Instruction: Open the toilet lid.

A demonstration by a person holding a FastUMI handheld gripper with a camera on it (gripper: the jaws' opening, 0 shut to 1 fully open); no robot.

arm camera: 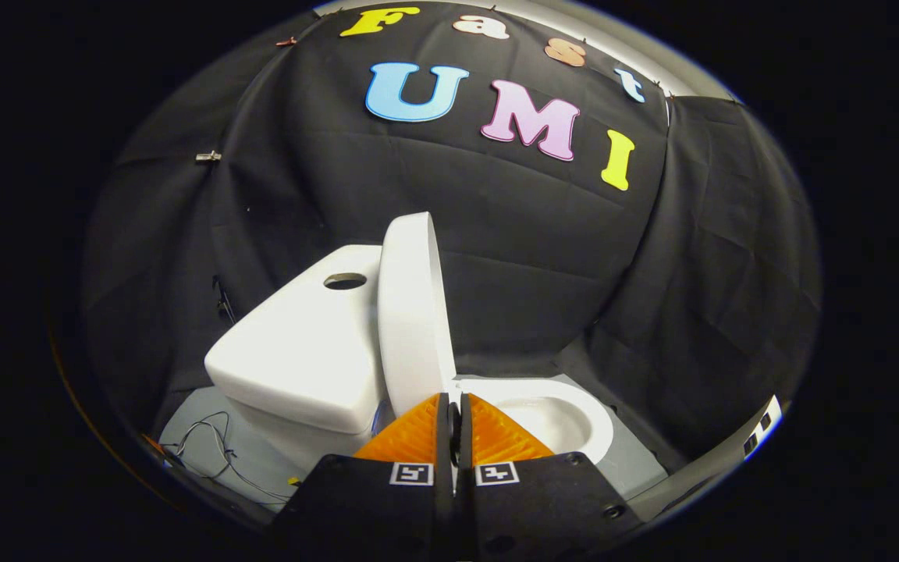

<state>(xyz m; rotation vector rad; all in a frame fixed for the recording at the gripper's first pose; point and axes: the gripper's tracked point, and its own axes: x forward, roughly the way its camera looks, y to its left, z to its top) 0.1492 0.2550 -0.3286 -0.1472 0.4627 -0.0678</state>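
Observation:
The white toilet lid (410, 312) stands raised almost upright, leaning back beside the tank (301, 351). Its lower edge comes down just ahead of my fingertips. To the right of the lid, the open seat and bowl (566, 410) lie uncovered, just beyond the fingers. My gripper (454, 402) is shut, its two fingers pressed close together with only a thin dark slit between them and nothing visibly held there. The fingertips sit right at the foot of the lid, near its hinge end; I cannot tell whether they touch it.
The tank's top has a round hole (344, 281). Thin cables (211, 453) lie on the grey floor (184, 433) left of the toilet. Black cloth walls close in behind and to the right of the bowl.

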